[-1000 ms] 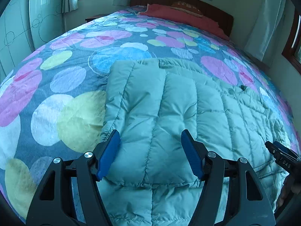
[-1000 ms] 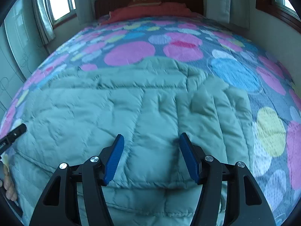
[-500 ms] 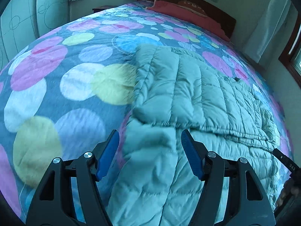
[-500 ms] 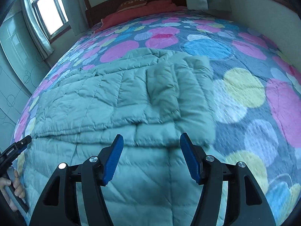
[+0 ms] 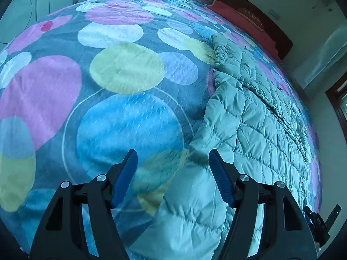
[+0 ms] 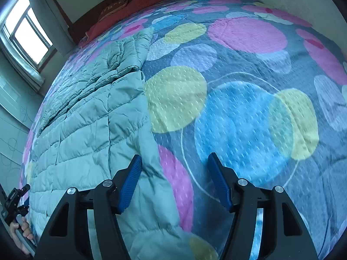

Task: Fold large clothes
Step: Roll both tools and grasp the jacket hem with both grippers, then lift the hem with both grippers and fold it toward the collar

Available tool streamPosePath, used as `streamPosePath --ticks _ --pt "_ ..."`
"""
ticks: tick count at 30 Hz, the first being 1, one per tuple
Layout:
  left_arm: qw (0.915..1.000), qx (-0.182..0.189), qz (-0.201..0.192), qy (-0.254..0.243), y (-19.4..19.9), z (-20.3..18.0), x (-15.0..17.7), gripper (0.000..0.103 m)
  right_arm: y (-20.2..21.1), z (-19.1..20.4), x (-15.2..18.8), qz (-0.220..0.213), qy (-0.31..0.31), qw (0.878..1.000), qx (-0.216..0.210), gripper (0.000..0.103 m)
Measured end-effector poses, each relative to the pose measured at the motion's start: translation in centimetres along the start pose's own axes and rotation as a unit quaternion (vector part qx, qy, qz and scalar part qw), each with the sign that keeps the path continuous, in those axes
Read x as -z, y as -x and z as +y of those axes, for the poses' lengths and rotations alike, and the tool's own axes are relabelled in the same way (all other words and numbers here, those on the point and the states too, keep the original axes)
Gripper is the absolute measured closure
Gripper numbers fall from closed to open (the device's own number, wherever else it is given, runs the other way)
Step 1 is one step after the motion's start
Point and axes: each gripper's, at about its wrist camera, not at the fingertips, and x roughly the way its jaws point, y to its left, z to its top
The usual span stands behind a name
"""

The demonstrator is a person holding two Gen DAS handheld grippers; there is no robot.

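A large pale green quilted down coat (image 5: pixel 256 125) lies flat on the bed, its sleeves folded in over the body; it also shows in the right wrist view (image 6: pixel 91 117). My left gripper (image 5: pixel 173 173) is open and empty, hovering over the coat's left lower edge where it meets the bedspread. My right gripper (image 6: pixel 174 177) is open and empty, hovering over the coat's right lower edge. Each gripper shows at the edge of the other's view: the right one (image 5: pixel 318 221) and the left one (image 6: pixel 15 197), held by a hand.
The bedspread (image 5: pixel 121 69) is blue-grey with big coloured circles (image 6: pixel 238 117). A red pillow (image 5: pixel 245 21) lies by the dark wooden headboard (image 6: pixel 80 26). A window (image 6: pixel 26 36) and wardrobe doors stand beside the bed.
Both grippers have swung outward and down, from above the coat's middle to its left and right lower edges. The coat has not moved. Both stay open.
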Motion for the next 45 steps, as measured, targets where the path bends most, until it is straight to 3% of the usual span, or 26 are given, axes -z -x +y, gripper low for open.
streamPosePath --ticks 8,13,17,23,29,32,34,36,40,45 --pt "0.9966 0.040 0.018 0.069 2.6 2.0 3.8 0.035 2.7 -0.6 4.1 0.007 -0.013 1.000 -0.027 0.040" --pt "0.9897 0.068 0.035 0.121 3.7 2.4 5.7 0.035 3.9 -1.0 6.1 0.011 -0.036 0.998 -0.059 0.040" --pt "0.9807 0.114 0.055 0.149 3.9 2.1 6.8 0.035 4.1 -1.0 6.9 0.023 -0.075 0.991 -0.111 0.040" --pt "0.9780 0.139 0.049 0.148 3.1 1.2 7.1 0.035 3.5 -0.5 7.7 0.037 -0.115 0.977 -0.176 0.040" --pt "0.9798 0.139 0.034 0.139 2.6 0.8 6.5 0.037 3.3 -0.1 8.1 0.015 -0.127 0.974 -0.186 0.044" --pt "0.9811 0.142 0.032 0.128 2.4 0.3 6.6 0.045 2.8 0.4 8.0 0.014 -0.120 0.975 -0.185 0.057" --pt "0.9792 0.153 0.040 0.127 2.1 0.1 6.7 0.056 2.3 0.7 8.1 0.016 -0.118 0.976 -0.182 0.069" --pt "0.9789 0.156 0.042 0.125 1.8 -0.1 6.8 0.060 2.0 0.9 8.1 0.016 -0.116 0.976 -0.184 0.077" --pt "0.9789 0.163 0.033 0.119 1.8 0.1 6.6 0.089 1.7 1.1 8.0 0.012 -0.116 0.975 -0.189 0.091" --pt "0.9776 0.183 0.006 0.104 3.3 -0.2 6.2 0.097 3.0 1.1 7.8 -0.007 -0.110 0.974 -0.199 0.097"
